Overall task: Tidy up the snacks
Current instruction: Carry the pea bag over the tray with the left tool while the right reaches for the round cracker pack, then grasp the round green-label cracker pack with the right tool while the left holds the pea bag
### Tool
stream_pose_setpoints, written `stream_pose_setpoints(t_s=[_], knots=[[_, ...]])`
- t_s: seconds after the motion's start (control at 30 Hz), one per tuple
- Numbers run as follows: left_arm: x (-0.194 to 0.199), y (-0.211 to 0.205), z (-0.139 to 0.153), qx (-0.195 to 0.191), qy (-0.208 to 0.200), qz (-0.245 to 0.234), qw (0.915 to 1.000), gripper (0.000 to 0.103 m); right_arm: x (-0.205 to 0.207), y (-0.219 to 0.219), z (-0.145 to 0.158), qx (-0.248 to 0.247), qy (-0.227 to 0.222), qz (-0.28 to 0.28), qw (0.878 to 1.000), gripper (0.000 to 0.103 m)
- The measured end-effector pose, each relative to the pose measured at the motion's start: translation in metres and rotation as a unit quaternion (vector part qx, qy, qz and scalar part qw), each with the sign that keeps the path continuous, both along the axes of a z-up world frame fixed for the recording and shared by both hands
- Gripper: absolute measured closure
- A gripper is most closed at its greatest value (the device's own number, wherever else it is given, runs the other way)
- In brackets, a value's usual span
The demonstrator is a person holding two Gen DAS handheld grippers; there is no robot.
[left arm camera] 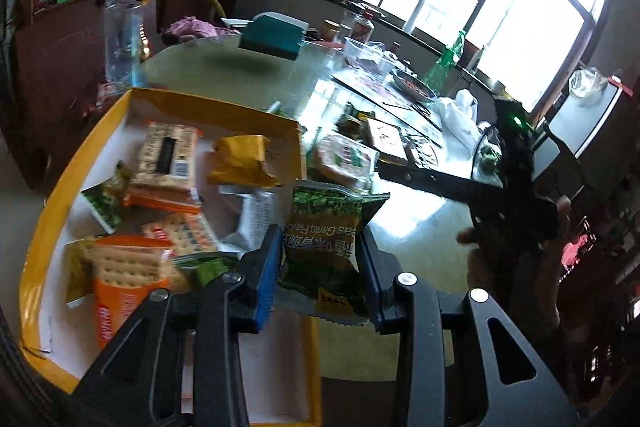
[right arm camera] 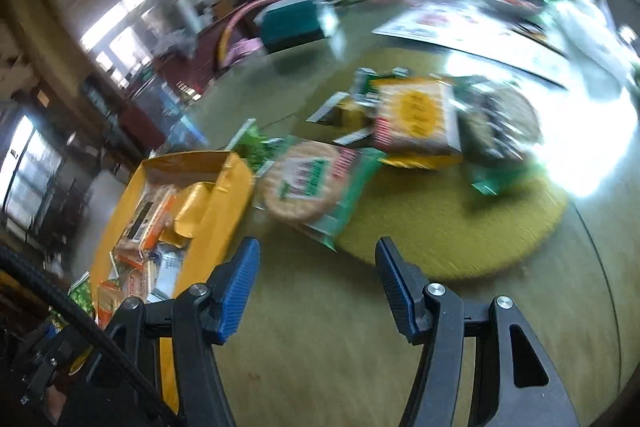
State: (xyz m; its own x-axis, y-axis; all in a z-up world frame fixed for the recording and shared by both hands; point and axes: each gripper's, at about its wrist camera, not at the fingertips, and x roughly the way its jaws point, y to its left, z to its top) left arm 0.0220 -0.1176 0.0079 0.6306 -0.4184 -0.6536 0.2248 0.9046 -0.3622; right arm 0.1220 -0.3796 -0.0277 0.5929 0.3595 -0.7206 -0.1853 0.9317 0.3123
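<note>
Two fisheye views, each looking forward and steeply down along a handheld gripper's fingers. The left wrist view sits close above the yellow box (left arm camera: 168, 99) of snacks, facing bright windows. The right wrist view, blurred, looks across the table (right arm camera: 320, 347). Both share the yellow box (right arm camera: 120, 211) and the round cracker pack (left arm camera: 344, 159) (right arm camera: 304, 183).
</note>
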Motion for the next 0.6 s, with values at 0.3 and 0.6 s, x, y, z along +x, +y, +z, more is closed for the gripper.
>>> stream_pose_setpoints(t_s=[0.3, 0.6], knots=[[0.001, 0.042, -0.013, -0.010, 0.009, 0.038, 0.9992, 0.064, 0.072, 0.050, -0.005, -0.092, 0.008, 0.048, 0.995, 0.042], [0.001, 0.063, -0.019, -0.014, 0.015, 0.057, 0.9981, 0.064, 0.102, 0.043, -0.025, -0.069, 0.040, 0.052, 0.995, 0.042]])
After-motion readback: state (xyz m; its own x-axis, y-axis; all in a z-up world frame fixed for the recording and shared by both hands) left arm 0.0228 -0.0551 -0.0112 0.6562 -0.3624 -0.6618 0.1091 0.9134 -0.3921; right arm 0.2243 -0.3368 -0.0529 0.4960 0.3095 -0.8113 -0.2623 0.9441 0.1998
